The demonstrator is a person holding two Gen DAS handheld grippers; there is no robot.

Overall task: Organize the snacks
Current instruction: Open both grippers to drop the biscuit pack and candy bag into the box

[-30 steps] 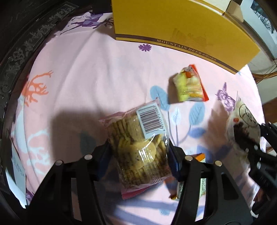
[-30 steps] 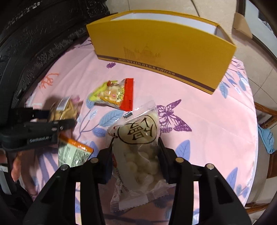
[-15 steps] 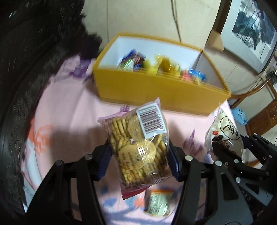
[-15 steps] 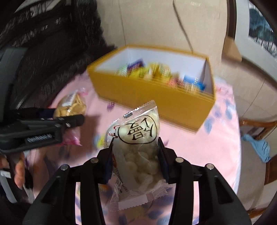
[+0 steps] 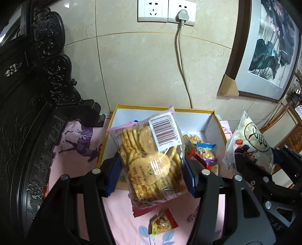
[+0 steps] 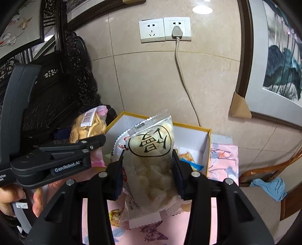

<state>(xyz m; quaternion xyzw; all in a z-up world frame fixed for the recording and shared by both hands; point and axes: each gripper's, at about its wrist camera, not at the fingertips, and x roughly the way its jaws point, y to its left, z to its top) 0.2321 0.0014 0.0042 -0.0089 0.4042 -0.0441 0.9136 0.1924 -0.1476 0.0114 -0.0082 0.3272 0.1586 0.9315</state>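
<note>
While the carved dark wooden furniture (image 5: 37, 105) crowds the left and a tiled wall with a plugged-in white socket (image 5: 182, 14) stands behind, the yellow cardboard box with white inside (image 5: 217, 125) sits open-topped on the pink patterned tablecloth (image 5: 79, 156) — wrapped snacks fill its right end. Left gripper (image 5: 151, 173) clamps a clear packet of round biscuits with barcode label (image 5: 151, 160); right gripper (image 6: 147, 169) clamps a clear bag of white puffs with a black circled character (image 6: 151, 156) — both above the box's near wall. One small red-edged snack packet (image 5: 163, 222) lies loose on the cloth.
</note>
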